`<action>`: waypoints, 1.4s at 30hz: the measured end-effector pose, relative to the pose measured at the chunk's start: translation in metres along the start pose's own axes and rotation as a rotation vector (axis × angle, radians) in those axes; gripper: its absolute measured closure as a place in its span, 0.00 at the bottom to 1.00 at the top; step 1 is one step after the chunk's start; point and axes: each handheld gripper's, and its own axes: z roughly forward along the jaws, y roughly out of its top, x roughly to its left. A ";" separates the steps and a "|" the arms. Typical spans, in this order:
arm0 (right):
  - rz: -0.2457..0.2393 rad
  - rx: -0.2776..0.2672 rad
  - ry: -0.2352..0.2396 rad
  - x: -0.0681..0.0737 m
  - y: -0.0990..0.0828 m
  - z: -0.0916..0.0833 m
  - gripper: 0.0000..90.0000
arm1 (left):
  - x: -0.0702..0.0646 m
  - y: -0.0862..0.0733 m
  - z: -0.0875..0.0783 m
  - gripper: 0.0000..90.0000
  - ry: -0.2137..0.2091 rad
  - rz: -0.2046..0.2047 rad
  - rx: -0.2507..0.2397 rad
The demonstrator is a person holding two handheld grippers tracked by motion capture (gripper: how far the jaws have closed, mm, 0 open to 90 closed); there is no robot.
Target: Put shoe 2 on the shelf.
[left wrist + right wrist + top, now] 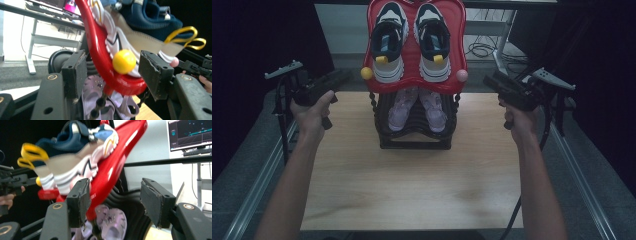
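Shoes fill a two-level rack at the far middle of the tabletop; no brand or writing is readable. Navy-and-white sneakers with yellow heel loops sit on its glossy red top tray, lilac shoes on the black tier beneath. Left gripper and right gripper flank the tray's near corners, jaws spread, pinching nothing.

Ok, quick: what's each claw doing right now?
Left claw: open, holding nothing, yellow ball of the red tray between its jaws.
Right claw: open, holding nothing.
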 end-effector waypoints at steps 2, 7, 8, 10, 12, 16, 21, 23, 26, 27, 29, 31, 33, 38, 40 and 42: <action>-0.008 0.010 0.000 0.000 -0.008 -0.002 0.45 | 0.001 -0.005 -0.002 0.44 -0.001 0.004 0.004; -0.014 0.031 -0.007 -0.001 -0.025 -0.005 0.45 | 0.003 -0.018 -0.006 0.44 -0.003 -0.002 0.009; -0.016 0.034 -0.009 -0.001 -0.029 -0.005 0.45 | 0.004 -0.020 -0.007 0.44 0.000 -0.001 0.012; -0.012 0.042 -0.009 -0.001 -0.035 -0.005 0.45 | 0.006 -0.026 -0.008 0.44 0.008 0.002 0.020; -0.017 0.051 -0.012 0.000 -0.042 -0.005 0.45 | 0.009 -0.033 -0.008 0.44 0.011 -0.010 0.026; -0.022 0.075 -0.017 0.000 -0.057 -0.005 0.45 | 0.014 -0.046 -0.010 0.44 0.020 -0.020 0.041; -0.020 0.106 -0.020 -0.001 -0.077 -0.004 0.45 | 0.019 -0.068 -0.013 0.44 0.043 -0.015 0.071; -0.020 0.121 -0.023 0.000 -0.086 -0.004 0.45 | 0.023 -0.079 -0.015 0.44 0.046 -0.027 0.084; -0.009 0.129 -0.021 -0.001 -0.096 -0.004 0.45 | 0.030 -0.094 -0.016 0.43 0.051 -0.051 0.102; -0.008 0.133 -0.022 -0.001 -0.099 -0.004 0.45 | 0.032 -0.099 -0.016 0.43 0.055 -0.057 0.106; -0.002 0.137 -0.025 -0.002 -0.107 -0.005 0.45 | 0.036 -0.107 -0.016 0.43 0.060 -0.068 0.117; 0.006 0.142 -0.027 -0.003 -0.115 -0.006 0.45 | 0.040 -0.115 -0.016 0.43 0.066 -0.076 0.130; 0.009 0.147 -0.033 -0.005 -0.123 -0.006 0.45 | 0.043 -0.123 -0.014 0.43 0.072 -0.082 0.142; 0.030 0.173 -0.039 -0.009 -0.143 -0.008 0.45 | 0.046 -0.140 -0.011 0.43 0.075 -0.084 0.169; 0.032 0.192 -0.048 -0.010 -0.151 -0.008 0.45 | 0.047 -0.145 -0.010 0.43 0.078 -0.091 0.179; 0.031 0.214 -0.056 -0.011 -0.161 -0.008 0.45 | 0.047 -0.151 -0.008 0.43 0.078 -0.099 0.186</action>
